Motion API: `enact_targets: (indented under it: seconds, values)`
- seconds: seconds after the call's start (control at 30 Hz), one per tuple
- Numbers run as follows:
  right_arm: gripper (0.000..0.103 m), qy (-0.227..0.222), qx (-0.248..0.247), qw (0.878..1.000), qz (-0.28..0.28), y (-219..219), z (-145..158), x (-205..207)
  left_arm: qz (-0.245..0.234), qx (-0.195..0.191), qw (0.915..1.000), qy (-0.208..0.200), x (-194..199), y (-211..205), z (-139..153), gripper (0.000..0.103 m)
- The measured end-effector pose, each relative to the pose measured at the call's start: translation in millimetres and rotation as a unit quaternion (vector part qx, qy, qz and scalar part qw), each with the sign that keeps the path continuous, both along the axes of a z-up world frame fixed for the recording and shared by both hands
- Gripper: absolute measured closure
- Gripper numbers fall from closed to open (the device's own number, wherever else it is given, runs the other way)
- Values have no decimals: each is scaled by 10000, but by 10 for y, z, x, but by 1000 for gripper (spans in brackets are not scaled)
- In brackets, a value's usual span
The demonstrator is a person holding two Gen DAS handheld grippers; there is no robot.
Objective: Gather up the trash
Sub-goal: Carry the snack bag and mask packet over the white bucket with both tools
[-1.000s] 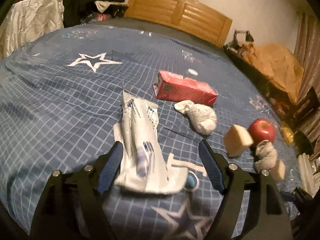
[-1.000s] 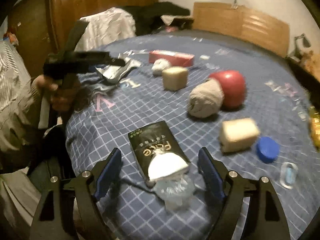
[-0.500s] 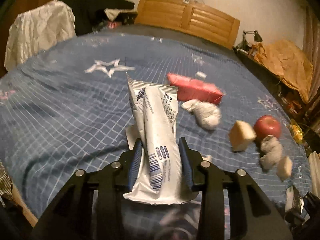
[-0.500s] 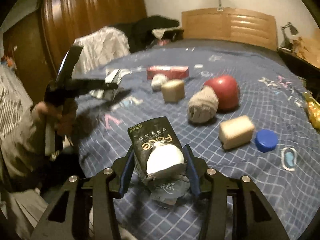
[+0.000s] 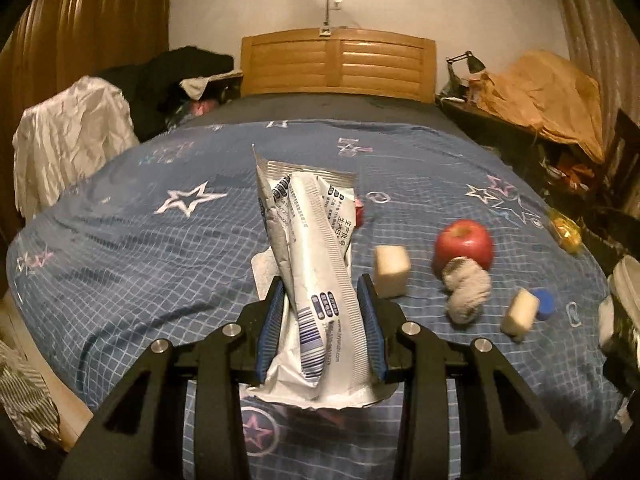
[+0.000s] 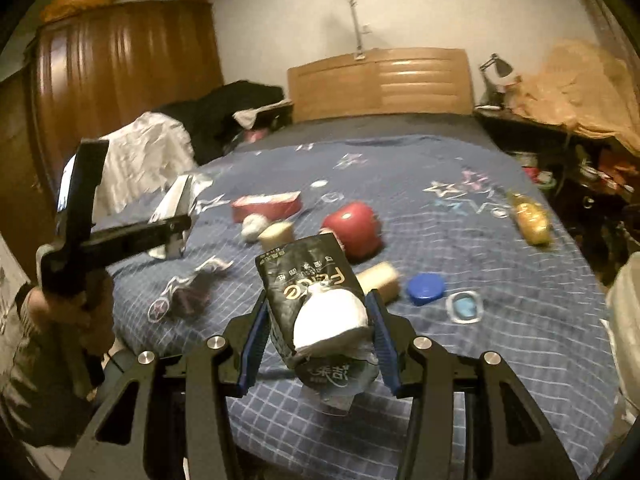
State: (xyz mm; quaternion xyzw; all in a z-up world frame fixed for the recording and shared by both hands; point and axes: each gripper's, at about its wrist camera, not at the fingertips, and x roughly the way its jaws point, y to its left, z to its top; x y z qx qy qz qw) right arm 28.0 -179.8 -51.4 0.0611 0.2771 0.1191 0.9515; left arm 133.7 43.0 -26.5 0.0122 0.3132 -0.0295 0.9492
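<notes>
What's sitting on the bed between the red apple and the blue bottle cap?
In the left wrist view, a crumpled grey sock and a tan sponge block lie between the red apple and the blue bottle cap.

left gripper [image 5: 322,286]: blue pads clamped on white wrapper [image 5: 316,264], held clear of the bed
wrapper: silver-white, crumpled, barcode near the pads, top end pointing far
bedspread [image 5: 140,248]: blue, grid and star print
right of wrapper: tan block [image 5: 391,270], red apple [image 5: 464,242], grey sock ball [image 5: 467,288] touching apple, second tan block [image 5: 520,311], blue cap [image 5: 545,303] just beside it
far: wooden headboard [image 5: 338,65]
</notes>
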Motion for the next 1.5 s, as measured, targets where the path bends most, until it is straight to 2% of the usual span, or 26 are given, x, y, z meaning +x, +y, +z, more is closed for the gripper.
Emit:
enact_targets:
  seconds: [0.37,0.67,0.93,1.23,1.5]
  values:
    - [54,-354,234,9965,-722,-594,200,-325,-413,389,9977,-369,-179,-642,243,67]
    - [54,-596,404,9876,-1396,-1274,308,-667,-934,623,9916,-646,-290,-1405,411,67]
    - [54,-837,373,9726,-2136,-1996,462,-1052,-1571,741,9812,-840,-380,-2228,497,67]
    - [54,-853,234,9548,-2837,-2751,522,-1377,-2207,869,9669,-935,-498,-3032,508,67]
    - [53,-804,126,9421,-3252,-3263,576,-1553,-2681,875,9549,-925,-584,-3584,485,67]
